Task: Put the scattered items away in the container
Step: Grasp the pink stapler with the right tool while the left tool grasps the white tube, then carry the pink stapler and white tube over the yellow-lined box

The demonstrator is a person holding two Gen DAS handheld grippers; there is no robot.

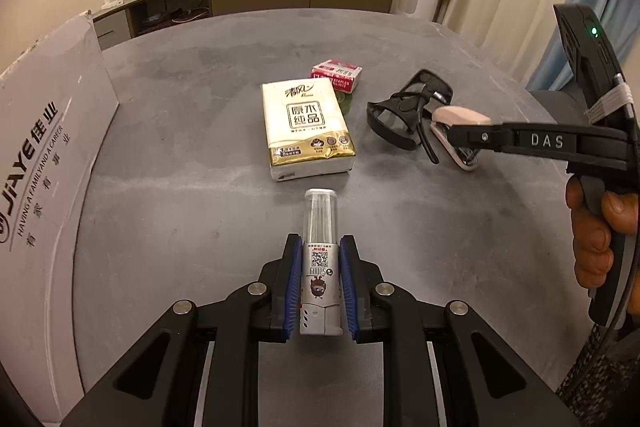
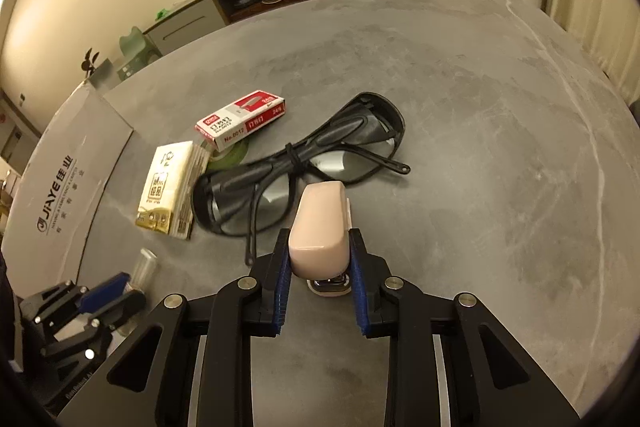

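Right gripper (image 2: 320,269) clamping pink stapler (image 2: 320,227), goggles (image 2: 296,167) beyond

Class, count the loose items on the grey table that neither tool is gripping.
3. The tissue pack lies mid-table, the staples box just behind it, and the black glasses to their right. Something green peeks from under the box, so more may be hidden.

Warm, dim indoor light, soft shadows, sharp centre (heavy fisheye bending, dark vignetted corners).
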